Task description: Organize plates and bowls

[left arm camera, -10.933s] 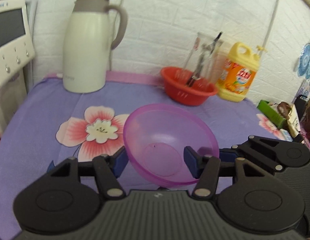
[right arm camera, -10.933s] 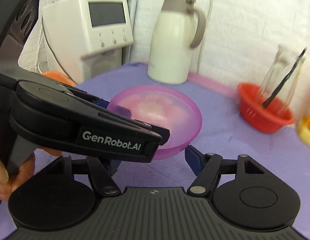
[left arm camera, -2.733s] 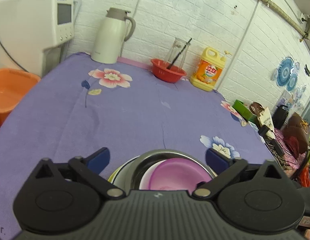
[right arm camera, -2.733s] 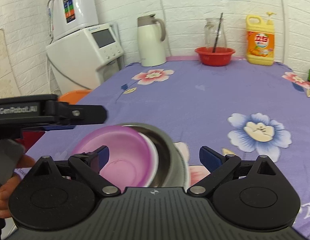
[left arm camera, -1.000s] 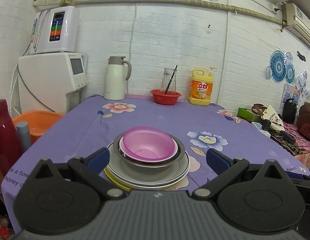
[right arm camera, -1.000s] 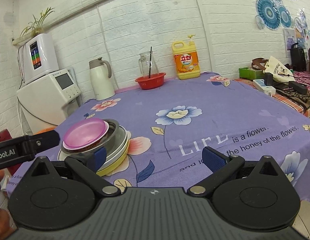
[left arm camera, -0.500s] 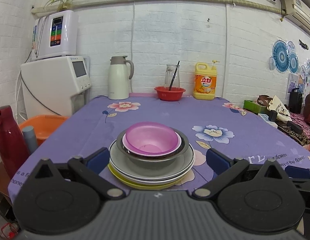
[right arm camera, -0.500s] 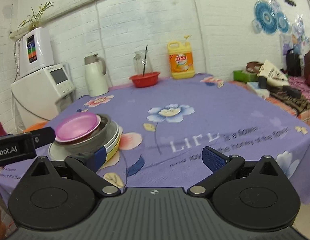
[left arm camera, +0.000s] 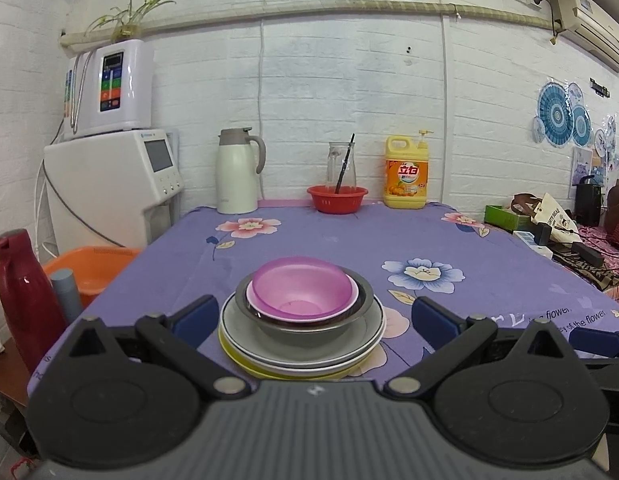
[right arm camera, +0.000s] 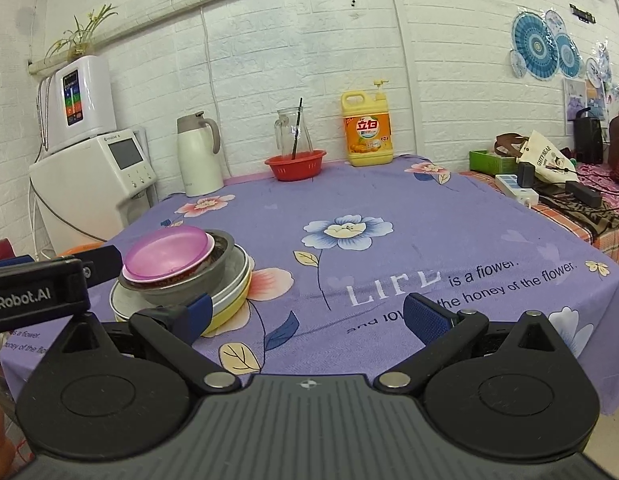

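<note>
A purple plastic bowl [left arm camera: 301, 290] sits nested in a white bowl and a steel bowl [left arm camera: 361, 298], on a stack of grey, white and yellow plates [left arm camera: 369, 336] near the table's front edge. The stack also shows in the right wrist view [right arm camera: 181, 276], at the left. My left gripper [left arm camera: 309, 316] is open and empty, held back from the stack, its fingers wide on either side in the view. My right gripper [right arm camera: 305, 314] is open and empty, to the right of the stack. The left gripper's body [right arm camera: 37, 288] shows at the left of the right wrist view.
A purple flowered cloth [left arm camera: 349, 240] covers the table. At the back stand a white thermos jug [left arm camera: 237, 176], a red basket [left arm camera: 337, 198] with a glass jar, and a yellow detergent bottle [left arm camera: 405, 176]. A water dispenser [left arm camera: 109, 184], orange basin [left arm camera: 93, 268] and red flask [left arm camera: 21, 296] are left.
Both grippers have drawn back and risen slightly from the stack; the stack looks smaller and farther. The purple bowl stays nested on top.
</note>
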The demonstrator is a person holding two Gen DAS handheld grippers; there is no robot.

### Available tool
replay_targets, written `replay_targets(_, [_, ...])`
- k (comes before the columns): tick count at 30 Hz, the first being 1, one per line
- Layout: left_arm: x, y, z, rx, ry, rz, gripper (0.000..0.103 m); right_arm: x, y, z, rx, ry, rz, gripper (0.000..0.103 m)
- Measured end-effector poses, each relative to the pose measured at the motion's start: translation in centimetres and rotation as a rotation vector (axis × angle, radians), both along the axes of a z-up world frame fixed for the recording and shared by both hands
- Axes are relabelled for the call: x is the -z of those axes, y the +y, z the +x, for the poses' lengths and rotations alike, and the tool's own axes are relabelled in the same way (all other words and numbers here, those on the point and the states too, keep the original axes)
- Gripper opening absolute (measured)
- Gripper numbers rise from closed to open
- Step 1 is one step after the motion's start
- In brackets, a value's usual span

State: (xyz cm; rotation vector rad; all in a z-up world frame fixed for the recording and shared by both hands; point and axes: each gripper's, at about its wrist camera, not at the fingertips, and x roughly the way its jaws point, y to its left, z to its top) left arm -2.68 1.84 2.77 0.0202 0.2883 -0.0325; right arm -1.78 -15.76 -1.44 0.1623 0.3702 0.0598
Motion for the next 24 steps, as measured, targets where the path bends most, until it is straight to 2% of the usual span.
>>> replay_targets(4, [0.3,0.1,0.2,-0.009,0.015,0.011,0.102,0.4,-0.2,0.6,-0.008,0.035,0.012,0.103])
replay_targets(13, [0.1,1.2,0.2,-0.026,0.020,-0.025,0.102,0.5,0.1,0.6,-0.018,0.047,-0.006,0.103])
replay_targets(24, [0.7,0.1,0.5,0.005,0.043,0.007,0.102,0.8,-0.3,0.6,-0.016,0.058,0.007,0.103])
